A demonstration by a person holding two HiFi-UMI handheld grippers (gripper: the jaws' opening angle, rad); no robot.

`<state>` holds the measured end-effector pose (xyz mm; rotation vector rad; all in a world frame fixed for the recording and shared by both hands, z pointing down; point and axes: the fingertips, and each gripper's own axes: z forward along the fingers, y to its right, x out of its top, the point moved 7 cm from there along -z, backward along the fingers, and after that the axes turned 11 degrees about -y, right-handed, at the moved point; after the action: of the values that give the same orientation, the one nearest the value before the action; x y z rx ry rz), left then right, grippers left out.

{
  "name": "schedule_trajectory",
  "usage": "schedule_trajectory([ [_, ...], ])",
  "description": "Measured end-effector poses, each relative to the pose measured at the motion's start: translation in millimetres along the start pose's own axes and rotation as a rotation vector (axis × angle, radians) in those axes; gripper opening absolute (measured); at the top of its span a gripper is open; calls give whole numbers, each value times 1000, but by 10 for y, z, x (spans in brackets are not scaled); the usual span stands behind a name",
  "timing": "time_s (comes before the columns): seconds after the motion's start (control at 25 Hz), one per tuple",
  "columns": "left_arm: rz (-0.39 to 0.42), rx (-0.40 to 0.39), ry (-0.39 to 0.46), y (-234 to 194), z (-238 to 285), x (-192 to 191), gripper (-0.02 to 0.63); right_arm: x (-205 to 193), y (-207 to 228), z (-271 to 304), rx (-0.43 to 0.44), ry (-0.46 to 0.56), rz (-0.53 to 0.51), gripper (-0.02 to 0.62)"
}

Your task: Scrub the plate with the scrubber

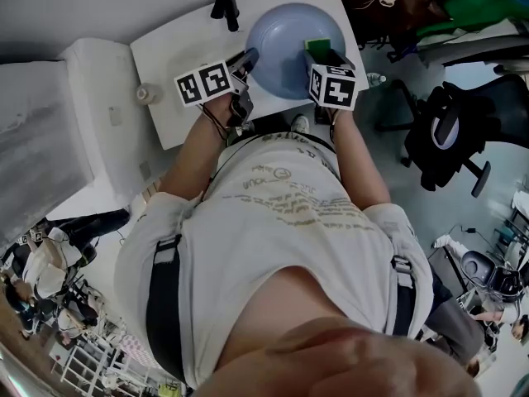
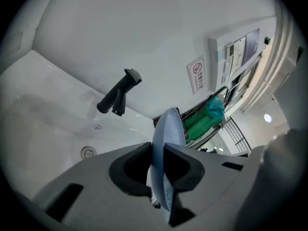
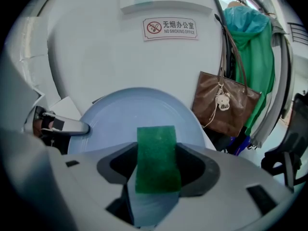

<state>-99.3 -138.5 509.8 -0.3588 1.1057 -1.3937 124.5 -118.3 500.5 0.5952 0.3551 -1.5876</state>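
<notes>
You are holding the plate (image 1: pixel 279 40) in the air just beside the faucet (image 1: pixel 225 5). Your left tongs (image 2: pixel 156 150) are pinching only its thin rim, on the edge nearest the faucet, so the grip is riding on a narrow, smooth lip. Your right tongs (image 3: pixel 156 174) are clamping the green scrubber (image 3: pixel 156 153) by its lower end, with the free end standing up at the side of the plate farthest from the faucet; whether it is pressing on the face I cannot tell. The risk is that you are pushing on a plate pinned at one point. A hard stroke is likely to be twisting it in the left tongs, letting it slide out and drop into the basin (image 1: pixel 178 52) below the faucet, or swinging it into the faucet itself. A loose hold on the soft scrubber is also risking it folding or slipping free mid-stroke.
</notes>
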Motion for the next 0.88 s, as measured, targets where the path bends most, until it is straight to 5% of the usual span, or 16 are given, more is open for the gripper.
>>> schedule_trajectory([
  [0.64, 4, 48, 80, -2, -46, 48, 58, -160, -751, -17, 186, -65, -240, 250],
  [0.88, 33, 25, 39, 87, 22, -20, 58, -38, -778, -25, 117, -6, -263, 250],
])
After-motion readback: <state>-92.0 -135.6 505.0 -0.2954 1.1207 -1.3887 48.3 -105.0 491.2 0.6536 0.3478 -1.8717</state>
